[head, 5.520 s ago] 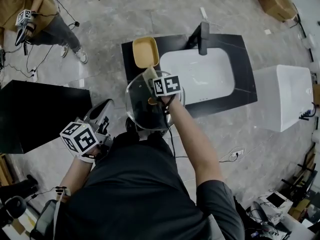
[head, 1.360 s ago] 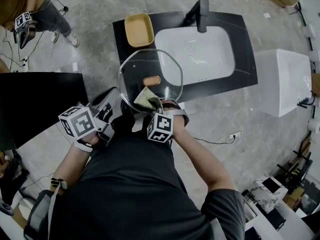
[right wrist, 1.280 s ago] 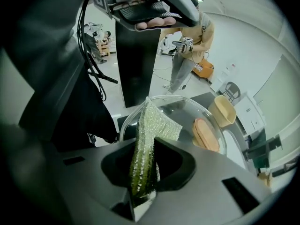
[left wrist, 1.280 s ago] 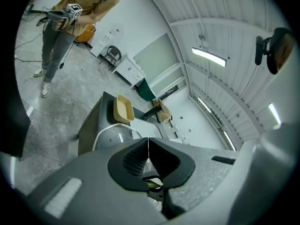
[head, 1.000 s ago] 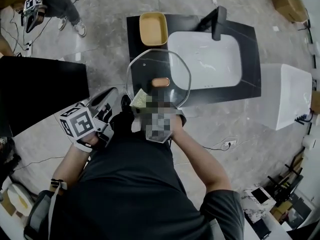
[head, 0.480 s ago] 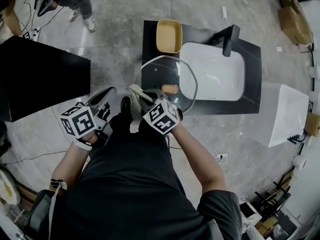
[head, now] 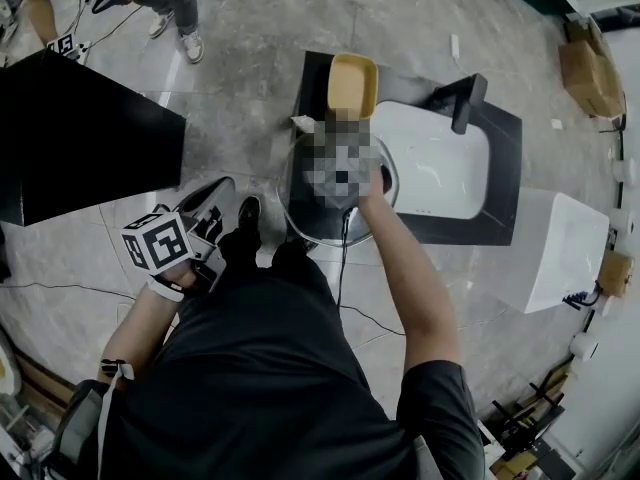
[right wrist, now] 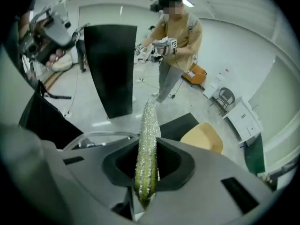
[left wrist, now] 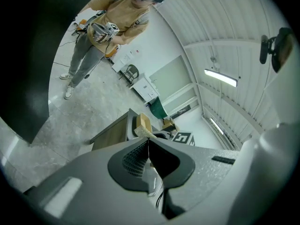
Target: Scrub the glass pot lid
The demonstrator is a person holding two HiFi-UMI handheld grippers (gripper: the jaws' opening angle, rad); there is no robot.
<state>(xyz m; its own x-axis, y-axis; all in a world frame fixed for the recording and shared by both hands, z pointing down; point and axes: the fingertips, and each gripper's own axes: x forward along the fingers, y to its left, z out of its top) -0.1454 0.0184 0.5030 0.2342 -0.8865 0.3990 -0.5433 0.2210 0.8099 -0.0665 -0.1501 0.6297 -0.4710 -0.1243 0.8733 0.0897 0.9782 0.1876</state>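
The glass pot lid [head: 308, 218] hangs in the air over the near edge of the black counter [head: 505, 183]. My left gripper [left wrist: 148, 146] is shut on the lid's rim, which shows as a thin line between its jaws; its marker cube [head: 157, 245] is at lower left in the head view. My right gripper [right wrist: 147, 146] is shut on a wet green and yellow sponge [right wrist: 146, 144] that stands up between its jaws. It reaches over the far part of the lid, and a mosaic patch hides it in the head view. The lid's rim [right wrist: 93, 136] curves just left of the sponge.
A white sink [head: 440, 173] with a black faucet [head: 465, 98] sits in the counter, and a yellow dish [head: 352, 83] stands at its left end. A black table [head: 80, 138] is at left and a white box [head: 565, 248] at right. Another person [right wrist: 176, 41] stands beyond.
My right gripper has carried the sponge from the lid's near edge across to its far side, toward the yellow dish. The left gripper has stayed put, still holding the lid.
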